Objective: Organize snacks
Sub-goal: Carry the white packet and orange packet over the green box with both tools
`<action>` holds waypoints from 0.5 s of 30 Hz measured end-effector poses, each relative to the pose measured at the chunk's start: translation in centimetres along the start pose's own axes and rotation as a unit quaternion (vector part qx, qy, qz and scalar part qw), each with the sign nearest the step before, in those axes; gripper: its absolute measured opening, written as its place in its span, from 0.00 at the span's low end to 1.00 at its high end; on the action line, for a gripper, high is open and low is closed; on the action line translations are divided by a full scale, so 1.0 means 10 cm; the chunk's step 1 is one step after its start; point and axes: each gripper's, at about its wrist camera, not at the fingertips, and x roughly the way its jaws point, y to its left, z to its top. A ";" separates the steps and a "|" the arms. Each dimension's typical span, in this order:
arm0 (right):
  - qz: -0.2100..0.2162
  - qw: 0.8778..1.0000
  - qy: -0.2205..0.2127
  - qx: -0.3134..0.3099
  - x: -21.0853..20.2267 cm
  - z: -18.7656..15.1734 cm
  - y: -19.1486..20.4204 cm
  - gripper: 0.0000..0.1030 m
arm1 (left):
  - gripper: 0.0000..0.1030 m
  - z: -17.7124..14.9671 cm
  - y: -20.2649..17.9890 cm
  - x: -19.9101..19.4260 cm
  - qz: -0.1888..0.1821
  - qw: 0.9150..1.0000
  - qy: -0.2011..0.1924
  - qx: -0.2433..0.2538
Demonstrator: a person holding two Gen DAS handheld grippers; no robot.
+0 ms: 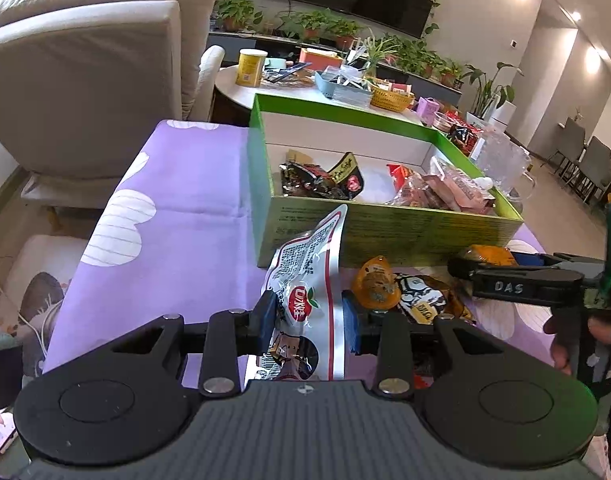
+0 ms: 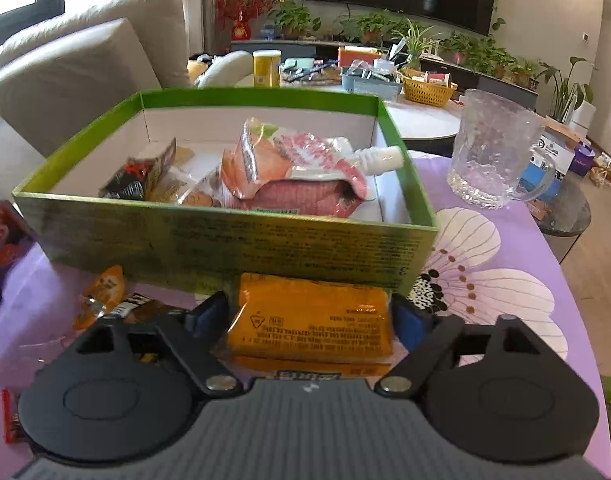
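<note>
My left gripper [image 1: 307, 322] is shut on a white and red snack pouch [image 1: 305, 268], held upright in front of the green box [image 1: 385, 228]. My right gripper [image 2: 311, 316] is shut on an orange snack packet [image 2: 311, 320] just before the green box's [image 2: 225, 240] near wall. The box holds a pink spouted pouch [image 2: 297, 168] and dark snack packs [image 1: 321, 178]. Loose snacks lie on the purple cloth [image 1: 185, 200]: an orange jelly cup [image 1: 375, 282] and a black and white pack [image 1: 423, 296]. The right gripper also shows in the left wrist view [image 1: 465, 262].
A clear glass mug [image 2: 493, 148] stands right of the box. A beige sofa [image 1: 85, 80] is to the left. A round table behind carries a yellow can [image 1: 249, 67], a blue tray [image 1: 341, 86] and a yellow basket [image 2: 427, 88]. Red packets [image 2: 1, 240] lie at the left.
</note>
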 end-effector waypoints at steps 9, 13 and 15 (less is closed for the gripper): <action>0.012 0.999 -0.037 0.011 -0.44 0.01 -0.07 0.80 | 0.31 0.01 -0.08 -0.13 0.000 1.000 -0.013 0.005; 0.019 0.998 -0.062 0.005 -0.61 0.06 -0.04 0.80 | 0.31 0.01 -0.14 -0.17 -0.003 1.000 -0.017 0.008; 0.023 0.997 -0.068 0.002 -0.66 0.09 -0.03 0.80 | 0.31 0.02 -0.17 -0.19 -0.004 1.000 -0.022 0.012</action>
